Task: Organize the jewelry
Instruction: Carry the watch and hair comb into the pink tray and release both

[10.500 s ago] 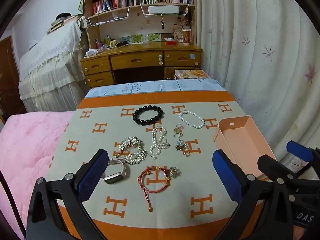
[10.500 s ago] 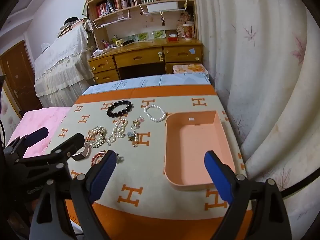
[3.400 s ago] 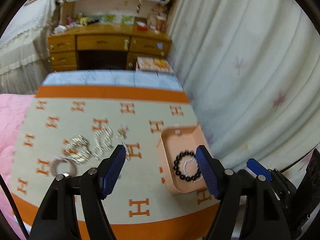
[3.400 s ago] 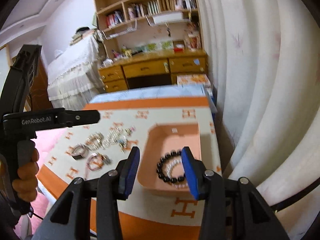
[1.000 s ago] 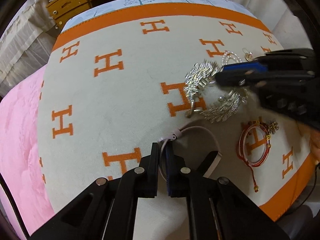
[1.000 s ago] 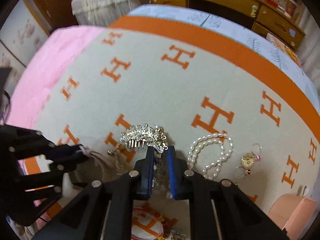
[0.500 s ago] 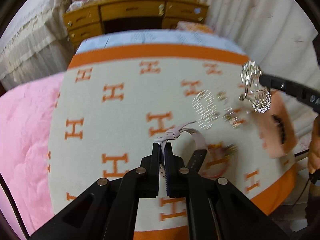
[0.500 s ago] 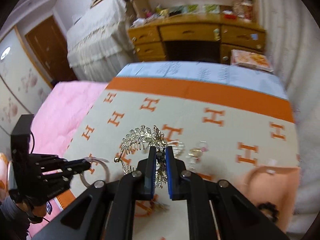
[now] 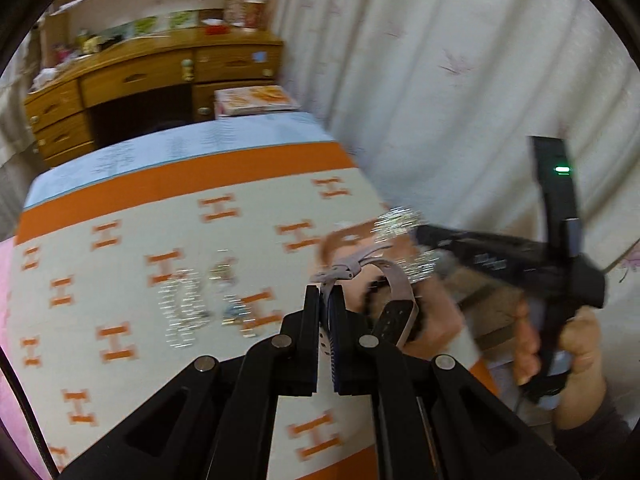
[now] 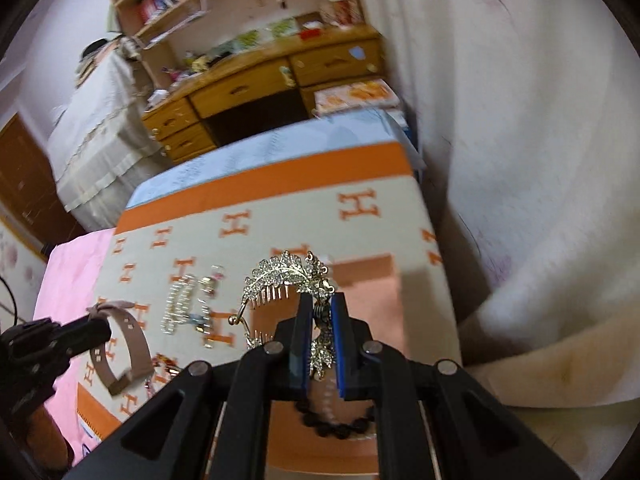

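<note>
My left gripper point(image 9: 327, 294) is shut on a pale pink watch strap point(image 9: 394, 280) and holds it in the air near the peach tray point(image 9: 344, 236). My right gripper point(image 10: 322, 312) is shut on a silver rhinestone hair comb point(image 10: 286, 270) and holds it above the peach tray point(image 10: 372, 292). A black bead bracelet point(image 10: 340, 426) lies in the tray. The watch strap also shows at the left of the right wrist view point(image 10: 128, 340). The comb shows blurred in the left wrist view point(image 9: 400, 220).
A pearl strand point(image 10: 178, 304) and small charms point(image 10: 202, 316) lie on the H-patterned cloth point(image 10: 280, 216). A red cord bracelet point(image 10: 162, 364) lies near its front edge. White curtains point(image 10: 520, 160) hang close on the right. A wooden desk point(image 10: 260, 80) stands behind.
Both grippers have swung right with their loads. The comb now hangs over the tray, and the watch strap has come up close beside it.
</note>
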Available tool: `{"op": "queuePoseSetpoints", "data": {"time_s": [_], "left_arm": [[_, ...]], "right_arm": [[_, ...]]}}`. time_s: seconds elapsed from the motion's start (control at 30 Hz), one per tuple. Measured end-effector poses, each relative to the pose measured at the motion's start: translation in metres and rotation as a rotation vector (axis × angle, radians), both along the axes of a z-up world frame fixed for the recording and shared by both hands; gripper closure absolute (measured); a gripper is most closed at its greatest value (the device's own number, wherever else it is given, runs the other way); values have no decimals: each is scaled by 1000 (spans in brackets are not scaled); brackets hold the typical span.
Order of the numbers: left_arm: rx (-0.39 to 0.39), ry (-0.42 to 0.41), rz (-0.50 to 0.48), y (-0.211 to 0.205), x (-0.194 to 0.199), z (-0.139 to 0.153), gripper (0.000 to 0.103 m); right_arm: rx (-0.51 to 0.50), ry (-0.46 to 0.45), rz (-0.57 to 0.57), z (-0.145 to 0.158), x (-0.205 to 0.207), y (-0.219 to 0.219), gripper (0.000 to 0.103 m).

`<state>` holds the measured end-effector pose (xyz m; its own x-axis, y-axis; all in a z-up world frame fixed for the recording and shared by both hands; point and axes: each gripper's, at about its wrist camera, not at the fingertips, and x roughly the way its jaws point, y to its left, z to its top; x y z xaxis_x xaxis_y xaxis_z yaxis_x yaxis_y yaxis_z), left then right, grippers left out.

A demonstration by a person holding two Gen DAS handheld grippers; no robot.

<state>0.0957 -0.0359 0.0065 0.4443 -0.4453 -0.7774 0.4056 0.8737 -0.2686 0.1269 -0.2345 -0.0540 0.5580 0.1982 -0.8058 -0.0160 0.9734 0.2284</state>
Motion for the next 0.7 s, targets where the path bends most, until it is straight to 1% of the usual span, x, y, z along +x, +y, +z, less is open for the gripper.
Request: {"op": "queuePoseSetpoints", "data": {"time_s": [0.07,0.17,0.23,0.3,0.4,0.47,0.53,0.7], "left_arm": [[-4,4,-22,-18,-1,-2,101],[2,12,-27,-34,0,-6,101],[6,15,-18,-40,2,-9,101],[5,17,-4,-40,4,-12,100],[-9,27,22,-42,10,-19,100],[-17,41,36,-44,17,-27,100],[-17,51,45,-47,22,-36,100],[-29,86,42,-63,34,-61,100]], "right_arm": [[21,43,-3,-16,7,-4,94],[36,101,-9,-38,16,-7,94],[49,141,1,-51,20,-8,92],[58,151,1,-57,19,-9,91],[73,112,-11,-51,8,-13,87],[61,74,-39,-44,0,-18,80],[46,32,-73,-35,-14,-23,76],[68,-50,-120,-24,-50,-35,76]]}}
